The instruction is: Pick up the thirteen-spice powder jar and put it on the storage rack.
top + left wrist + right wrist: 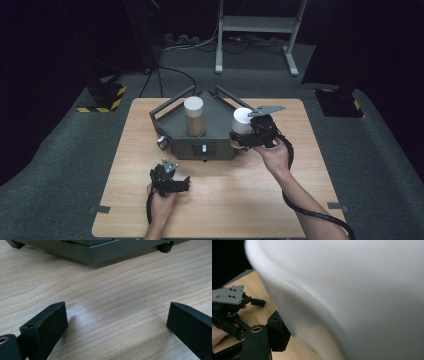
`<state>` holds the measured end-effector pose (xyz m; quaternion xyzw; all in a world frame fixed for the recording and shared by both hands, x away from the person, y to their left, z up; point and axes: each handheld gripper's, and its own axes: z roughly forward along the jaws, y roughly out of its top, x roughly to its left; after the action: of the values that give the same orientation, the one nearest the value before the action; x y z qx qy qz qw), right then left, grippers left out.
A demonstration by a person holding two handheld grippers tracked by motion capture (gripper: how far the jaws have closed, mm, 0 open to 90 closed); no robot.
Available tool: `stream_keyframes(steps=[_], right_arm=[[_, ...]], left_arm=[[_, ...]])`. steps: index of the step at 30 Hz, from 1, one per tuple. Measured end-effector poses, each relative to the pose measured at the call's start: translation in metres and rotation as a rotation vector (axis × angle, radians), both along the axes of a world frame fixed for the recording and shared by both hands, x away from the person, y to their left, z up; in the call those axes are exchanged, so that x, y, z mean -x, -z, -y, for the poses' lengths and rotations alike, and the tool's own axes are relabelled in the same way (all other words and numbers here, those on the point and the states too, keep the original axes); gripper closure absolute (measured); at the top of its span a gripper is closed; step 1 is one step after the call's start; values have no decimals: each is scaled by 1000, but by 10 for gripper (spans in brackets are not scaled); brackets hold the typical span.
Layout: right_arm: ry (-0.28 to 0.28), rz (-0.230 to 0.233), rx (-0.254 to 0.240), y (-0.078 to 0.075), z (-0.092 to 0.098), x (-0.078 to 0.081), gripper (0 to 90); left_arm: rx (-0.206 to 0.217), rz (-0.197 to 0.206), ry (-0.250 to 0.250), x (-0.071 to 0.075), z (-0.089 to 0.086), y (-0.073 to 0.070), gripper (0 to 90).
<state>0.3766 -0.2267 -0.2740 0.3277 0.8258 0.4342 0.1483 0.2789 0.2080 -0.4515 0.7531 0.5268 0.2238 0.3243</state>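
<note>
From above we see a wooden table (280,200) with a grey tray (220,127) holding a tall jar (194,116); at the tray's right edge the right gripper (239,136) is closed around a white cup (242,120), while the left gripper (184,186) rests on the table nearer us. In the left gripper view its jaws stand wide apart, gripping nothing, over bare wood, the tray's base (100,251) ahead. In the right gripper view the blurred cup (352,295) blocks nearly everything, the left gripper (259,302) beyond
</note>
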Motion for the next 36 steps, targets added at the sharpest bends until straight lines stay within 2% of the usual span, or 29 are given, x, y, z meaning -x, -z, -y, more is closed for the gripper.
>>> stream_keyframes(steps=[13,36], right_arm=[[11,-6,15,-10,-16,-15,302],[65,-18,52,-13,-42,-39,302]], left_arm=[[-1,0,0,0,0,0,34],[-2,1,0,0,0,0,33]])
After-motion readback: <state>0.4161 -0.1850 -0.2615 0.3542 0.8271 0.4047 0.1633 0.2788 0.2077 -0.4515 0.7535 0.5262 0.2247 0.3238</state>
